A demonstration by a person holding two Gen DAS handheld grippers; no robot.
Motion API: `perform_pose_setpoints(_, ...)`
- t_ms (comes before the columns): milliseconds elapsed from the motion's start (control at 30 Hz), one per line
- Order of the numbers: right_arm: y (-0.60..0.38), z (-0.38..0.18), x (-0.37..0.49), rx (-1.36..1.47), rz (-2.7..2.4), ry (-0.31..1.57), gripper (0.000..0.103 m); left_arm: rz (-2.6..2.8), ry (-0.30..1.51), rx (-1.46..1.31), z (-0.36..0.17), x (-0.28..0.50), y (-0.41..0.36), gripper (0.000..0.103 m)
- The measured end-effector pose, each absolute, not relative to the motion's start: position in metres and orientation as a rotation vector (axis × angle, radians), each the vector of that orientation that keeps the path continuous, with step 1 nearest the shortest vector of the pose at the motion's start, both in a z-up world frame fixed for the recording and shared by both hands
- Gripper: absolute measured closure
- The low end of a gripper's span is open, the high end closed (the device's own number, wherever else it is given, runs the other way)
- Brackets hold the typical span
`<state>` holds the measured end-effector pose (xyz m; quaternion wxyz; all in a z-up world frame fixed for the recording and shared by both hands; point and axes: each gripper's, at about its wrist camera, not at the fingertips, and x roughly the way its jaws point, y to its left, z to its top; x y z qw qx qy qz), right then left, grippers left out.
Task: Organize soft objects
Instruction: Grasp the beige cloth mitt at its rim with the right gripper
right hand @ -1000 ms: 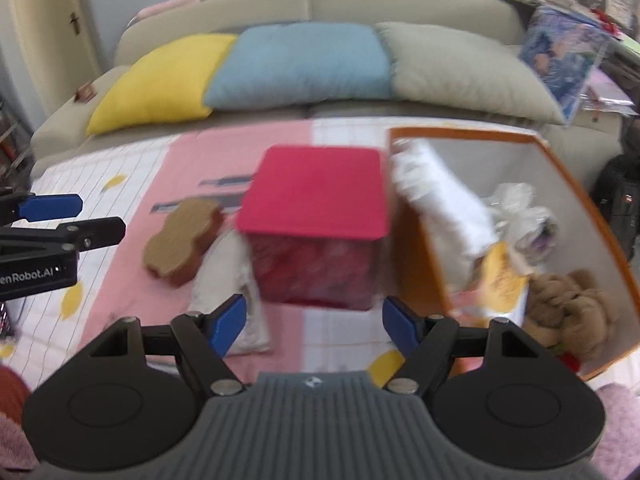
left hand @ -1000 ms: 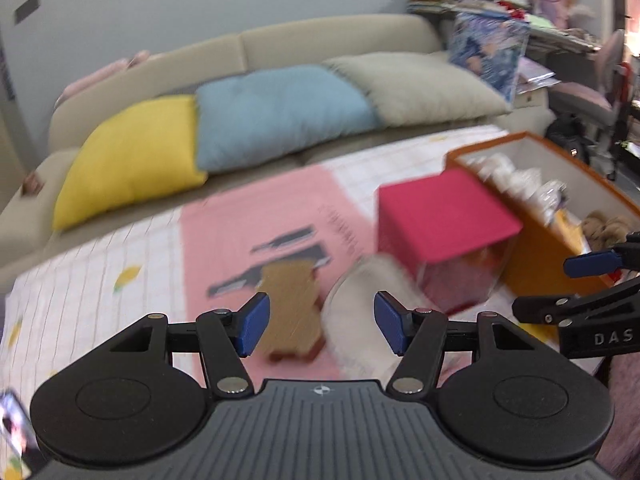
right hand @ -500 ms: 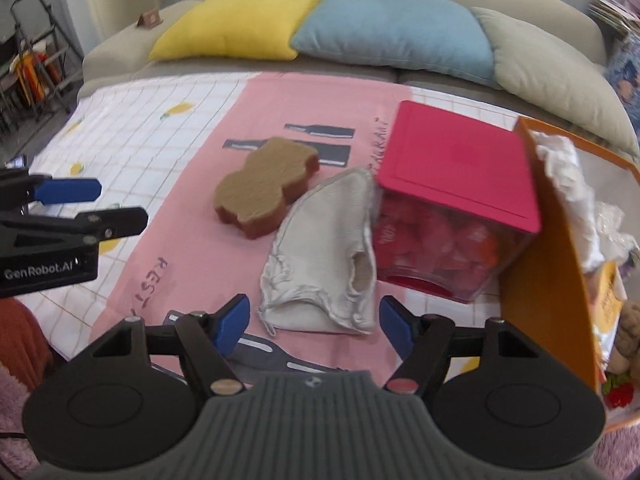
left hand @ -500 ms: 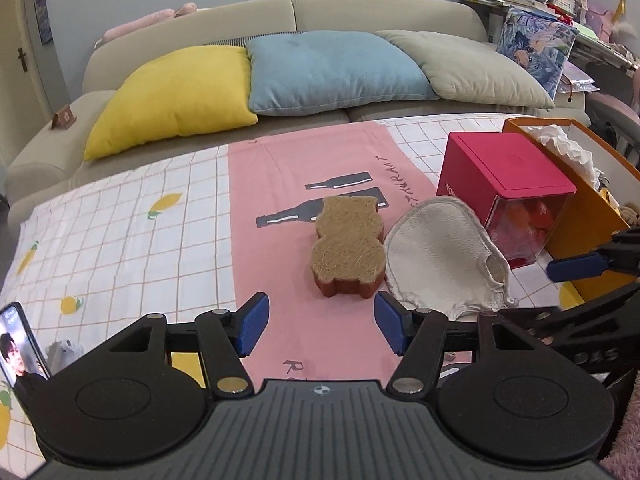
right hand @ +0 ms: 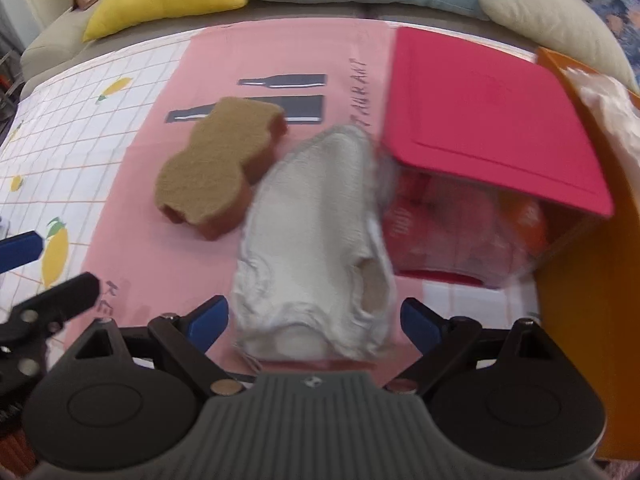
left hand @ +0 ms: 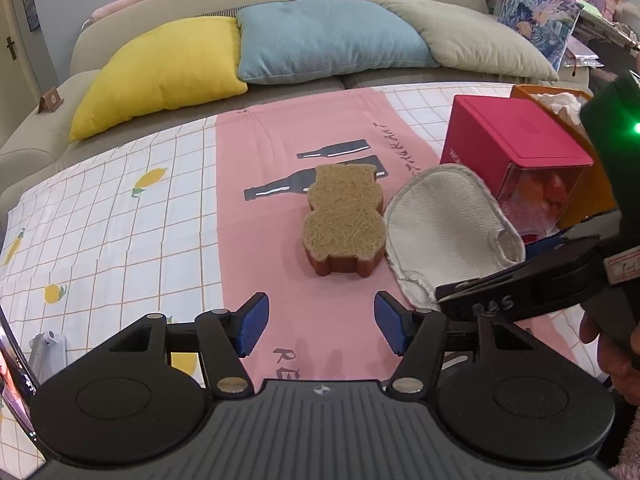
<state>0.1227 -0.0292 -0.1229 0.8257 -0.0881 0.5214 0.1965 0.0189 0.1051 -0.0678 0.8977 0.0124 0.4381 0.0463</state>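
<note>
Right claw (right hand: 314, 318) opening astride white mitt (right hand: 316, 236) | left claw (left hand: 318, 330) open, empty | mitt fluffy, thumb-holed

Counter (left hand: 120, 216) covered by a cloth: white grid with lemon print at left, pink panel with dark bottle graphics at centre. Lying on the pink panel: a brown bear-shaped sponge (left hand: 344, 220), and just right of it a cream cloth mitt (left hand: 444, 224), edges about touching. Right of the mitt stands a clear box with a red lid (left hand: 516, 136), contents reddish. An orange bin (right hand: 588, 264) stands at far right, against the box.
</note>
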Motion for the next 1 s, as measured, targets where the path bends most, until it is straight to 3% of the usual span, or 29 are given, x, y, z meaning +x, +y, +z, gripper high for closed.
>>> perform_pose_setpoints(267, -0.004, -0.141, 0.124, -0.281, 0.43, 1.151, 0.009, 0.101, 0.946, 0.028, -0.073, 0.028, 0.113, 0.032)
perform_pose_setpoints(367, 0.0, -0.147, 0.123, -0.335, 0.425, 1.154, 0.018, 0.084, 0.949, 0.033, -0.075, 0.032, 0.112, 0.027)
perform_pose_setpoints(467, -0.002, -0.146, 0.124, -0.323, 0.444, 1.156, 0.041, 0.067, 0.938, 0.053, -0.077, 0.038, 0.111, 0.023)
perform_pose_setpoints(600, -0.004, -0.136, 0.124, -0.344, 0.466, 1.139, 0.084, 0.038, 0.942, 0.053, -0.082, 0.051, 0.116, 0.017)
perform_pose_setpoints(1000, -0.007, -0.1, 0.113, -0.442, 0.471, 0.984, 0.088, 0.0, 0.935, 0.061, -0.088, 0.086, 0.125, 0.015)
